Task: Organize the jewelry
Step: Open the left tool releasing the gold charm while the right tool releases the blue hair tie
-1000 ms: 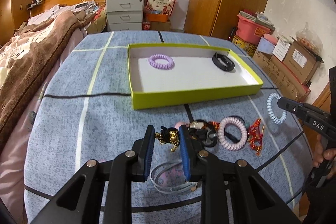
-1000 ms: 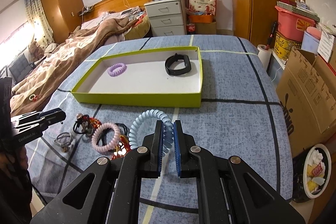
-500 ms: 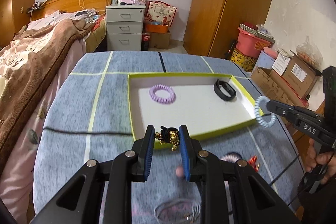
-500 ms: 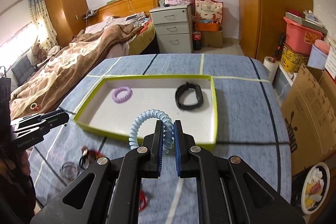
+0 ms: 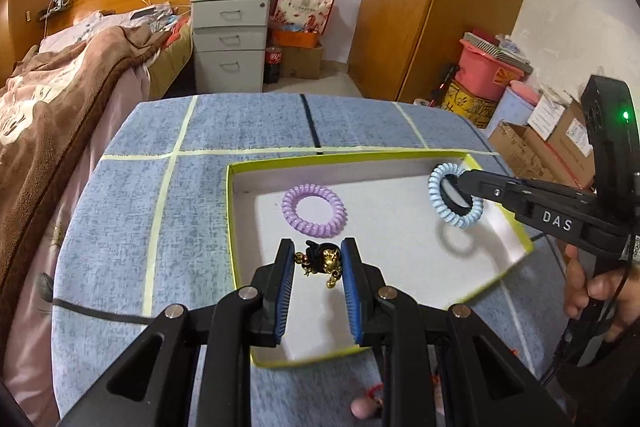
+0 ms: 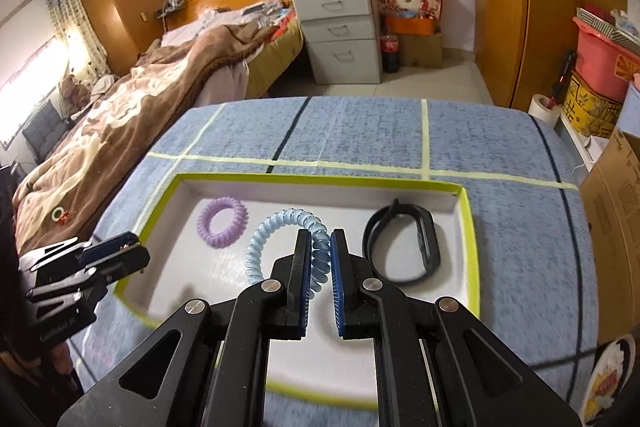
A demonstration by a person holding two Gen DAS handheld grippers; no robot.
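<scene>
Left gripper [image 5: 318, 259] jaws clamped on black-and-gold charm tie [image 5: 320, 261], held above near part of green-rimmed tray [image 5: 231, 227]. Right gripper [image 6: 321, 247] jaws nearly closed, pinching light blue spiral hair tie [image 6: 272, 231], held above tray interior. Purple spiral hair tie [image 5: 314, 205] and black wristband [image 6: 404, 243] seen lying in tray. Tray set on blue-clothed bench [image 5: 160, 195].

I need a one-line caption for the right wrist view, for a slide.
Right gripper carries a light blue spiral hair tie above the white, lime-rimmed tray holding a purple coil tie and black wristband.
</scene>
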